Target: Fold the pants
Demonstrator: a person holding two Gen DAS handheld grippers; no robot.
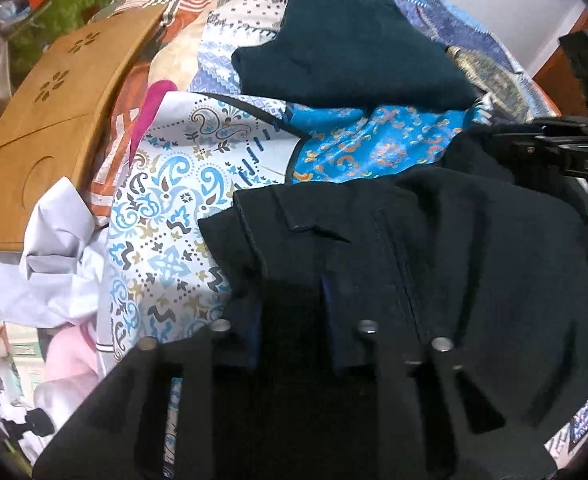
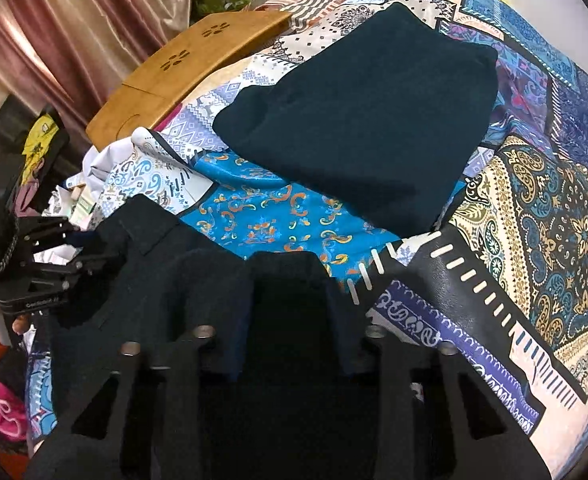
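- Patchwork paisley bedspread (image 2: 533, 208) carries folded dark-teal cloth (image 2: 357, 120).
- Left tongs (image 1: 290, 300) and right tongs (image 2: 290, 300) both clench black denim pants (image 1: 473, 248); waistband could slip, skewing the fold.

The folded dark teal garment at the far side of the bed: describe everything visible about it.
The folded dark teal garment is a flat, roughly rectangular bundle of soft, matte, slightly fuzzy-looking cloth, plain with no print. Its edges are mostly neat, with one corner lapping out at the left. It lies on the patterned patchwork bedspread, partly over a bright blue panel, beyond the black pants being handled. It lies apart from the pants, and neither claw touches it. A wooden lap tray sits off to its left.
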